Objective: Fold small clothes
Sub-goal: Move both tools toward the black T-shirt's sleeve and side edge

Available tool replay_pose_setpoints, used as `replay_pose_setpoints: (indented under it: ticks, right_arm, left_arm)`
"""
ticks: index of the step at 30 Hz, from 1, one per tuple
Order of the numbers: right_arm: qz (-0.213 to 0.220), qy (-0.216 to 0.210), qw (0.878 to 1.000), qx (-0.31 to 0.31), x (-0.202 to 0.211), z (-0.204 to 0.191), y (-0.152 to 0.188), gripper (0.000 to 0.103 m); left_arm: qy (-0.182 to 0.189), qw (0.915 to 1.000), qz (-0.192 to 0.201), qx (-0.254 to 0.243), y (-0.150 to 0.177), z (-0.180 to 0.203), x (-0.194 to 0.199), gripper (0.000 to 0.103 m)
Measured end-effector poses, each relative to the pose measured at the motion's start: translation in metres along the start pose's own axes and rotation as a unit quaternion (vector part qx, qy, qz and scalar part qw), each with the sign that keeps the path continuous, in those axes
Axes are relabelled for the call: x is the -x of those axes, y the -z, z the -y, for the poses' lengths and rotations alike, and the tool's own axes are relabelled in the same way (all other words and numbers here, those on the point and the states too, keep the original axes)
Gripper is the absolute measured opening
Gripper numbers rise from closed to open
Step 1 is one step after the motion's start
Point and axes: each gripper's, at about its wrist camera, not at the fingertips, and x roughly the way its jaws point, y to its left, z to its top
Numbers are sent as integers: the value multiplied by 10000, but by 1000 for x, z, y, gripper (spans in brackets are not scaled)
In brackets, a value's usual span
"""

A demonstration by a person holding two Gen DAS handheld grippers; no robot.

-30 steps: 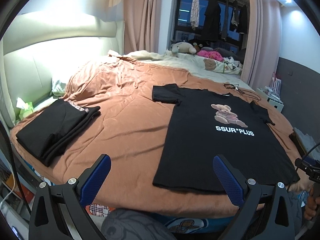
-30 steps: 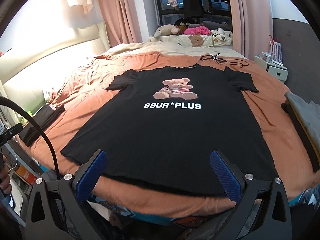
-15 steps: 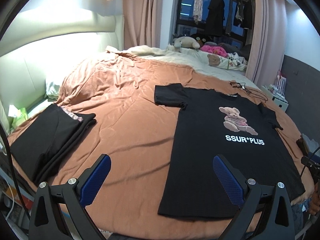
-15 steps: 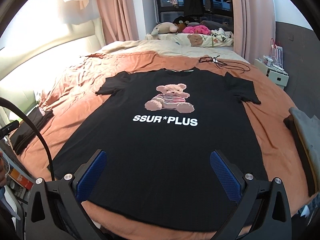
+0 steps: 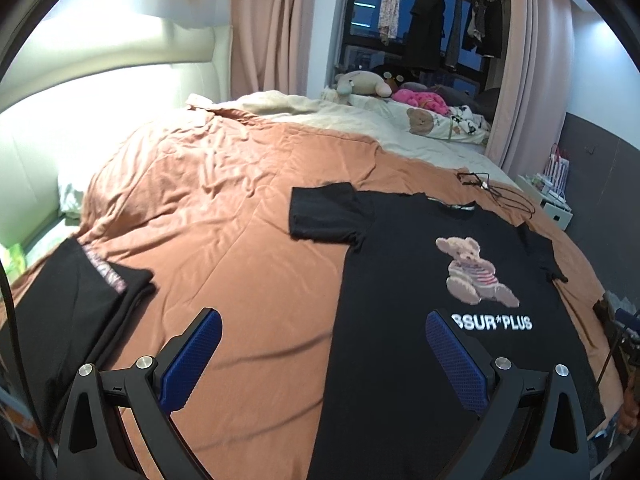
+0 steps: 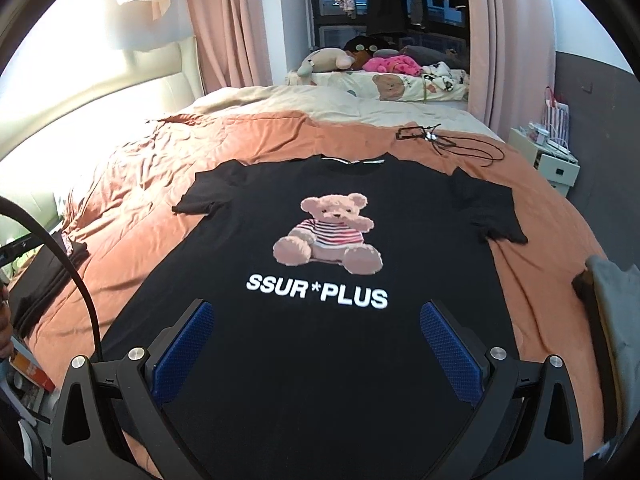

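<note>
A black T-shirt (image 6: 320, 340) with a teddy bear print and the words SSUR*PLUS lies flat, front up, on the orange bed cover. My right gripper (image 6: 316, 344) hovers open over its lower half, below the lettering. In the left wrist view the same T-shirt (image 5: 400, 280) lies to the right; my left gripper (image 5: 324, 356) is open above its left side edge, with the right finger over the shirt and the left finger over bare cover. Nothing is held between either pair of blue pads.
A stack of folded black clothes (image 5: 68, 312) lies at the left edge of the bed. A black cord with glasses (image 6: 440, 140) rests beyond the collar. Grey and dark garments (image 6: 612, 312) sit at the right edge. Plush toys (image 6: 360, 60) and a white nightstand (image 6: 556, 160) stand farther back.
Both grippers have moved forward over the bed, from the foot edge toward the shirt's middle. The shirt and the folded stack have not moved. Both grippers stay open.
</note>
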Motion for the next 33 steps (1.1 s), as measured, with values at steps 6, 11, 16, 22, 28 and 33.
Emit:
replay_pose_setpoints:
  ticks: [6,11,16,22,28,33]
  right_arm:
    - [-111,64,9999,75,-30,7,-17,103]
    - [-224,69,9997,98,-57,9,-32,103]
    - [-409,53,9992,7,-86,14,-51,103]
    - [-475,32,9988,-122,-122,17,-72,103]
    - [-584,-29,9981,-205,-166,15,-85,103]
    - [-660,-158,9972,-306,-199,9,-97,103]
  left_arm:
    - [79,9999,-132,24,-25,2,-33,101]
    - [126,9995,-270,125,-38,-3,-59,98]
    - [157,9985,-469,243,-52,-5,-91,92]
    - [290,9958,-676,543,-68,-12,-130,88]
    - [382,9905,-972,898,-82,-22,-184,79]
    - [352,9821,-1218,1393,-89,-42,-229,77]
